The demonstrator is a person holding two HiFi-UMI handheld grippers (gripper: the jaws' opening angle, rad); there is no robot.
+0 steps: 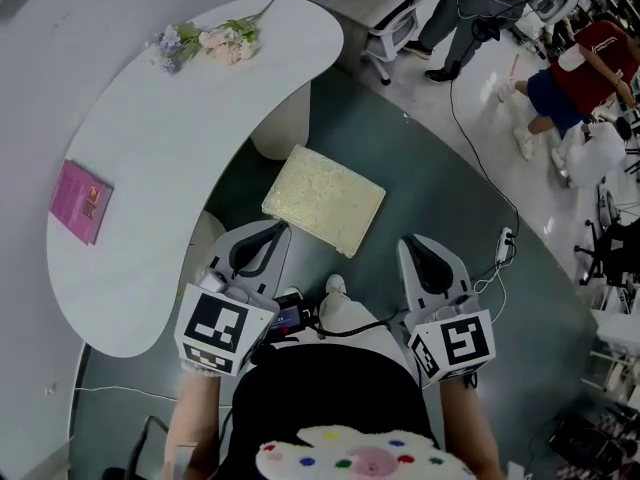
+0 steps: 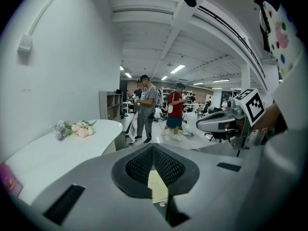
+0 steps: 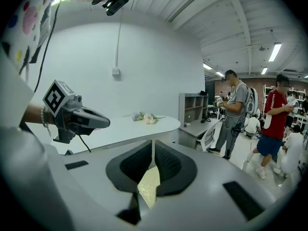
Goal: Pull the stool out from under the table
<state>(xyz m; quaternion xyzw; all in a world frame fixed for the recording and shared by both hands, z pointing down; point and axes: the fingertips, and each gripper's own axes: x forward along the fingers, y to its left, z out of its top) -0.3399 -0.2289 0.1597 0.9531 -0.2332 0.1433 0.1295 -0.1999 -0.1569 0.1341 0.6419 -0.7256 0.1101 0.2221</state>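
Stool (image 1: 323,200) seen from above, legs hidden; left gripper (image 1: 264,236), right gripper (image 1: 418,248) fingers clenched, empty, apart from stool.

two pale grey handheld tools, the left gripper (image 1: 268,233) and the right gripper (image 1: 417,245), each have dark meshed pads (image 2: 139,167) and a cube (image 1: 225,330) of black-and-white square markers. a black cable (image 1: 352,330) runs between them. the person wears a black top (image 1: 320,398) and white fabric (image 1: 365,458) with coloured dots.

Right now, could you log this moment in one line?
left gripper: shut, empty | right gripper: shut, empty | stool: beside table
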